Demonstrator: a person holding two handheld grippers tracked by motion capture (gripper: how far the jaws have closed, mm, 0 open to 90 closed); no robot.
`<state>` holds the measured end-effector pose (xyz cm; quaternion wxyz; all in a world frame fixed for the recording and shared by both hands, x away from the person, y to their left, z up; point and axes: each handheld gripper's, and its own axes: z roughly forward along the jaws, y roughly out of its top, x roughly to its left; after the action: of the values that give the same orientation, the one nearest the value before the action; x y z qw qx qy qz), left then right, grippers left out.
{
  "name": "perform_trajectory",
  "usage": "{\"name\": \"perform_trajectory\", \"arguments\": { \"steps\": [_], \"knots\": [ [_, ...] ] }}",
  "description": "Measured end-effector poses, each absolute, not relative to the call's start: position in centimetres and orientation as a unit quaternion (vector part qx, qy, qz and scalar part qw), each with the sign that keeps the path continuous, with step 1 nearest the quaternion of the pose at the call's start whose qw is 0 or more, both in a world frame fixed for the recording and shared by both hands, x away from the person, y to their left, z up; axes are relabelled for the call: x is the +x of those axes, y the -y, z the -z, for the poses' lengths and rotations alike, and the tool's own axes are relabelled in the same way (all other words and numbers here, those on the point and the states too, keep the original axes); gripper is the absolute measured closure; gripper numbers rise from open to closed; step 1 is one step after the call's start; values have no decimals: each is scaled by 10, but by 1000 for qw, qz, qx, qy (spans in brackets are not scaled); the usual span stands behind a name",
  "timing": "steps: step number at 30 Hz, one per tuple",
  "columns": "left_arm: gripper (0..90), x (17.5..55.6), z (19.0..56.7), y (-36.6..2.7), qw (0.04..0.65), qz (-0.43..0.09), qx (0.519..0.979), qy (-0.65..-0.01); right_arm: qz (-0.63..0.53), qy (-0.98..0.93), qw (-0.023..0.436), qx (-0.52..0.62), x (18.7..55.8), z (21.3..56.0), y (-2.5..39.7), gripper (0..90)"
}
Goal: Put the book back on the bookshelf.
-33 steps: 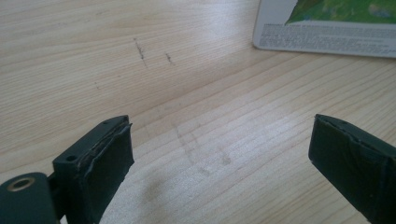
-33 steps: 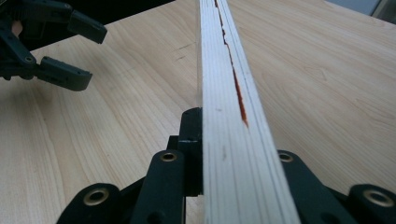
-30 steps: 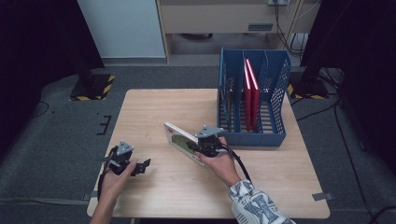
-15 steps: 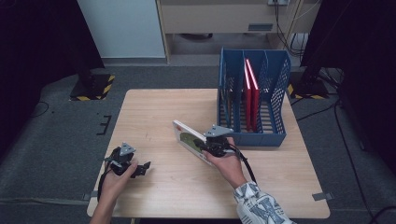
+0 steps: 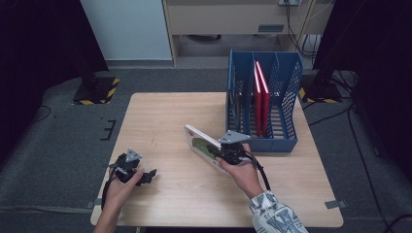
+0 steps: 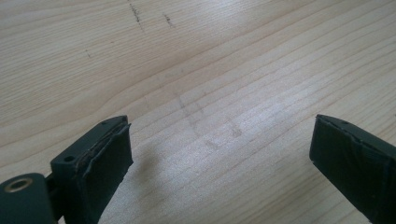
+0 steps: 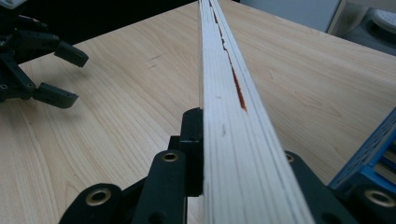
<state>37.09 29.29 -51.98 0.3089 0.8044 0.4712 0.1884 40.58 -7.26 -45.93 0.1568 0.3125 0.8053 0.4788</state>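
Since a second ago, we see that the right hand-held gripper [image 5: 224, 153] and the book [image 5: 204, 144] it carries have shifted to the right, closer to the blue file rack [image 5: 286, 141], while the left hand-held gripper [image 5: 145, 175] has drawn a little nearer to the person's edge of the table [image 5: 160, 116].

We find the right hand-held gripper clenched on the book's lower right end. In the right gripper view the book's pale page edge [image 7: 233, 116] runs straight away from the camera, pinched between the two black jaws, with a thin red streak along it. From the high view the book is tilted, its upper end pointing toward the middle of the table, and it is near the rack's front left corner but not touching it.

We see the left hand-held gripper near the table's front left corner, well apart from the book. Its jaws stand wide and released, with bare wood grain [image 6: 210, 93] between them.

Two red books [image 5: 260, 94] stand upright inside the rack, leaning in a middle compartment.
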Motion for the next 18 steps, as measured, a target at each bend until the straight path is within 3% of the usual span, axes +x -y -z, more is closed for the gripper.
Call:
{"name": "perform_trajectory", "arguments": {
  "steps": [18],
  "knots": [
    [46, 373, 527, -293, 302, -178, 806, -477, -492, -790, 174, 321, 397, 439, 100, 756]
  ]
}}
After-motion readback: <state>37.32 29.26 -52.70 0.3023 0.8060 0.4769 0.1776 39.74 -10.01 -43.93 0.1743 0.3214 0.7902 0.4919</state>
